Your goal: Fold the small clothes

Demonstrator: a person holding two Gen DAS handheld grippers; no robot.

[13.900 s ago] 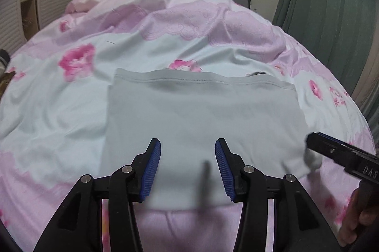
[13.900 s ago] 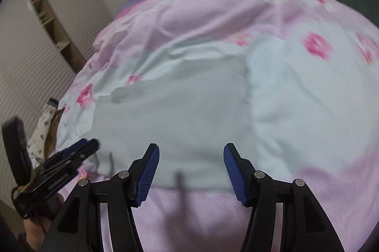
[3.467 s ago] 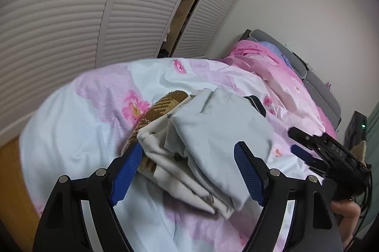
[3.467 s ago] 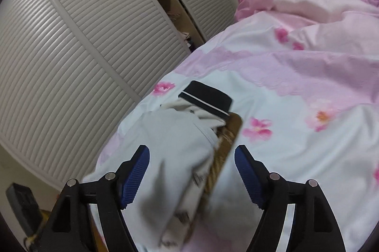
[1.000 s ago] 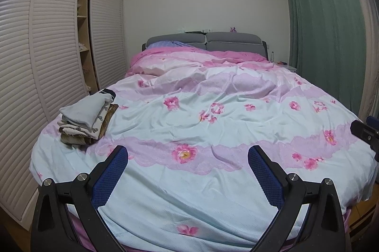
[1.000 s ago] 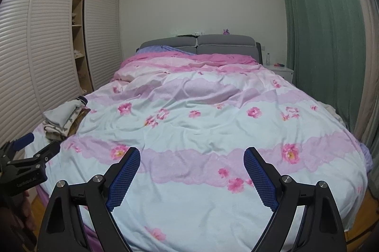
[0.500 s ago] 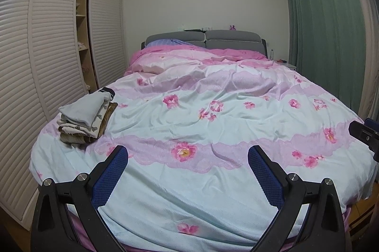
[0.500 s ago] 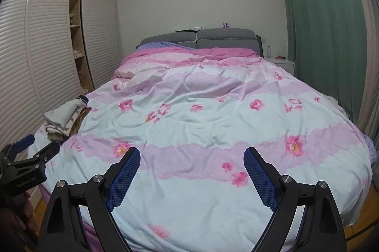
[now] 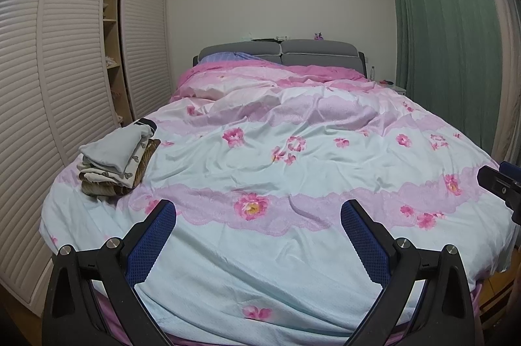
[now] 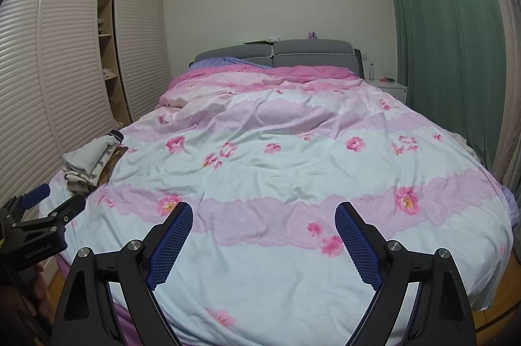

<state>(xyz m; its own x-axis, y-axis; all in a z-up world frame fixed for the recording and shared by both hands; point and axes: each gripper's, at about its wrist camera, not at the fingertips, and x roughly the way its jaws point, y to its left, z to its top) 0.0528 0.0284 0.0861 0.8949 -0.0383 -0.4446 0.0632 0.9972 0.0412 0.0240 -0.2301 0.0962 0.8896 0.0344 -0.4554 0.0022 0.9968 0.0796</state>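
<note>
Both grippers hang back at the foot edge of the bed (image 9: 260, 248), and the only clothes in sight are the folded stack (image 9: 114, 160) sitting at the bed's left edge, near the foot-left corner — well apart from either tool. From the left gripper (image 9: 259, 232) the stack lies forward and off to the left, its long axis running roughly up the bed toward the headboard (image 9: 280, 51); from the right gripper (image 10: 263, 232) it sits further left again, so the left one is clearly the nearer. Fingers on both are spread wide apart, holding nothing. No unfolded garment shows anywhere on the quilt, so my read is the folding is done, or the next piece has to come from somewhere out of frame

Compared with a few seconds back, when both tools were right over that stack — grey piece on top — they have pulled away to the foot of the bed, and in the last second the view has barely shifted
</note>
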